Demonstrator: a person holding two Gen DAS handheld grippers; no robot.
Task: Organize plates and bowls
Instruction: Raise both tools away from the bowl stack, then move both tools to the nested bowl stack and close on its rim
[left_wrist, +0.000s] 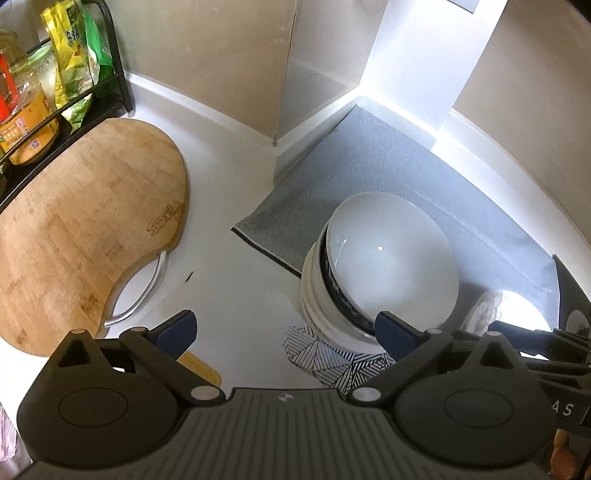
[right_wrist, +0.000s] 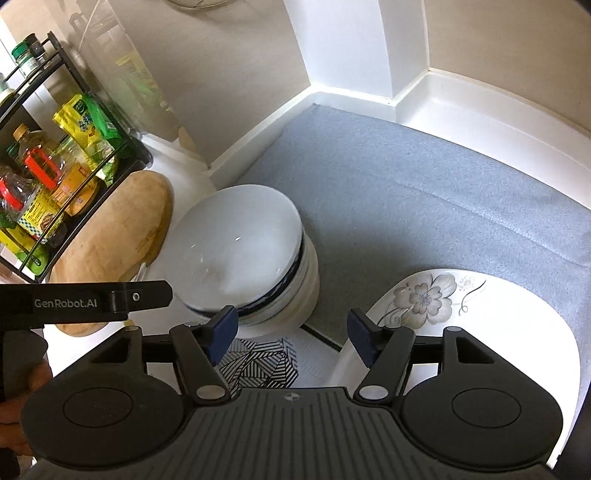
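A stack of white bowls (left_wrist: 384, 266) stands at the near edge of a grey mat (left_wrist: 424, 173), the top bowl tilted in the ones below. It also shows in the right wrist view (right_wrist: 240, 251). A white plate with a flower print (right_wrist: 461, 332) lies to the right of the stack; only its edge shows in the left wrist view (left_wrist: 509, 310). My left gripper (left_wrist: 286, 332) is open and empty, just in front of the bowls. My right gripper (right_wrist: 291, 330) is open and empty, between the stack and the plate.
A round wooden cutting board (left_wrist: 81, 229) lies on the white counter at the left. A black wire rack (right_wrist: 74, 155) with bottles and packets stands behind it. A black-and-white patterned coaster (right_wrist: 258, 362) lies under the stack's near side. Walls close off the corner behind.
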